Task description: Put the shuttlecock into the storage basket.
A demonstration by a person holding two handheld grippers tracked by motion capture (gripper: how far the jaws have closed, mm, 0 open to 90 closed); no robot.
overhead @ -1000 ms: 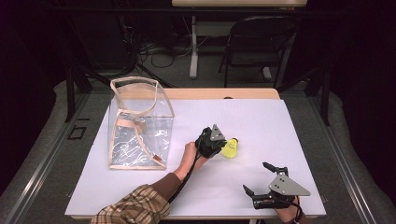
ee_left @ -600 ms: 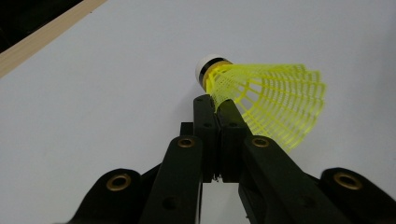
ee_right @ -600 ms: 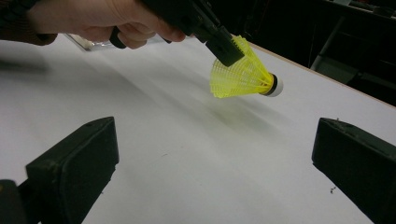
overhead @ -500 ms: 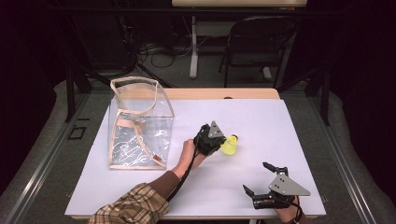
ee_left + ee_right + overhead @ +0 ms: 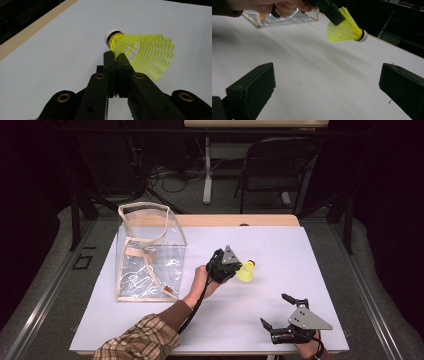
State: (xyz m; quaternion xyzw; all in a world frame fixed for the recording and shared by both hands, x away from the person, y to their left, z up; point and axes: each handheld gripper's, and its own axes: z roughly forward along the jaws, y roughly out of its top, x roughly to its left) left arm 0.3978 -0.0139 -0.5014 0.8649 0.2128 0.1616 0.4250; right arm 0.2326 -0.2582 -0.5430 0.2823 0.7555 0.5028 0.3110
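a: where the desk (image 5: 150,330) edge runs nearest the person, the right tongs (image 5: 278,312) rest low by the front right corner, jaws spread wide with only bare white surface between them

b: and in the right gripper view those two black jaws stand far apart at either side, gripping nothing?

a: yes, released. a little farther in, near the middle of the desk, the left tongs (image 5: 238,269) are clenched on the yellow shuttlecock (image 5: 247,271)

b: where do they bite it?

a: in the left gripper view the jaws are pinched together on the edge of the mesh skirt (image 5: 147,53), just behind the white cork tip (image 5: 110,37). the shuttlecock lies sideways in the grip, cork pointing away from the hand (image 5: 200,280), and the right gripper view shows it lifted off the surface

b: what lies beyond that?

a: off to the left stands a clear plastic bag (image 5: 147,255) with tan trim, upright and open at the top, well apart from the shuttlecock. past the far edge a dark chair (image 5: 275,165) stands on the floor
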